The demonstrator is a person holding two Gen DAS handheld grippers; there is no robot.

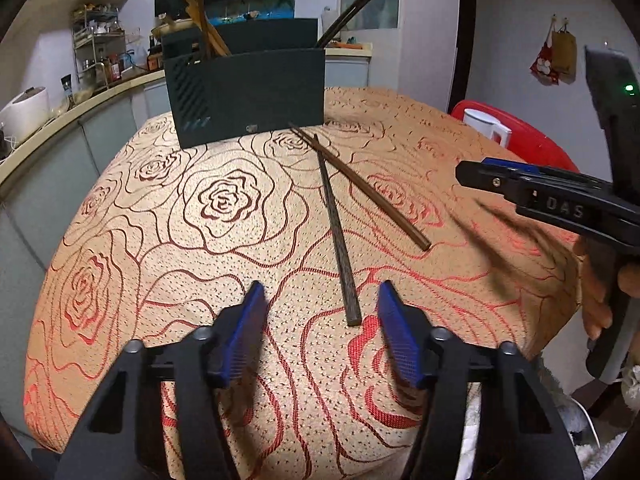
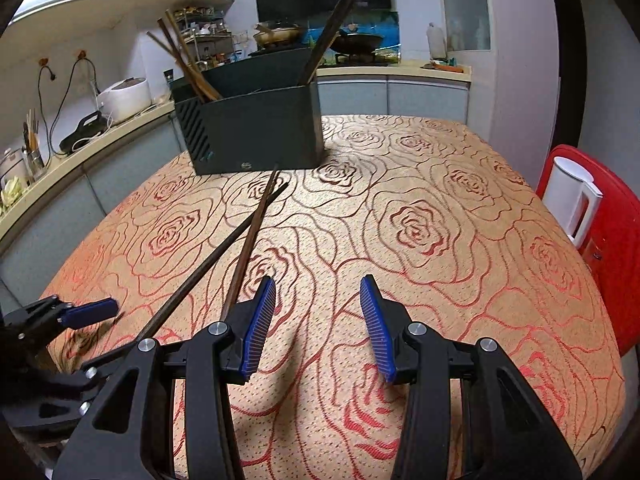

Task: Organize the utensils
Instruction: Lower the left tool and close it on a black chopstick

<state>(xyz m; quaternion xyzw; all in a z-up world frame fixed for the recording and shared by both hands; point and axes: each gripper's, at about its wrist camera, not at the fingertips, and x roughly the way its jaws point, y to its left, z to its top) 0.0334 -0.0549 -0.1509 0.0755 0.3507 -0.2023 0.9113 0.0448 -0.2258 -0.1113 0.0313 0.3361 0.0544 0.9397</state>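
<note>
Two dark chopsticks (image 1: 340, 232) lie crossed on the rose-patterned tablecloth (image 1: 180, 220), in front of a dark utensil holder (image 1: 248, 96) that has lighter chopsticks (image 1: 200, 12) in its left part and dark ones (image 1: 352, 12) in its right. My left gripper (image 1: 322, 300) is open and empty, just short of the near chopstick's end. My right gripper (image 2: 318, 292) is open and empty over the cloth, to the right of the chopsticks (image 2: 248, 240); it also shows in the left wrist view (image 1: 480, 172). The holder (image 2: 252, 128) stands at the table's far side.
A red chair (image 2: 612, 248) with a white jug (image 2: 572, 196) stands at the table's right edge. A kitchen counter (image 2: 80, 152) with a rice cooker and jars runs along the left and back. The left gripper (image 2: 88, 312) shows at the lower left of the right wrist view.
</note>
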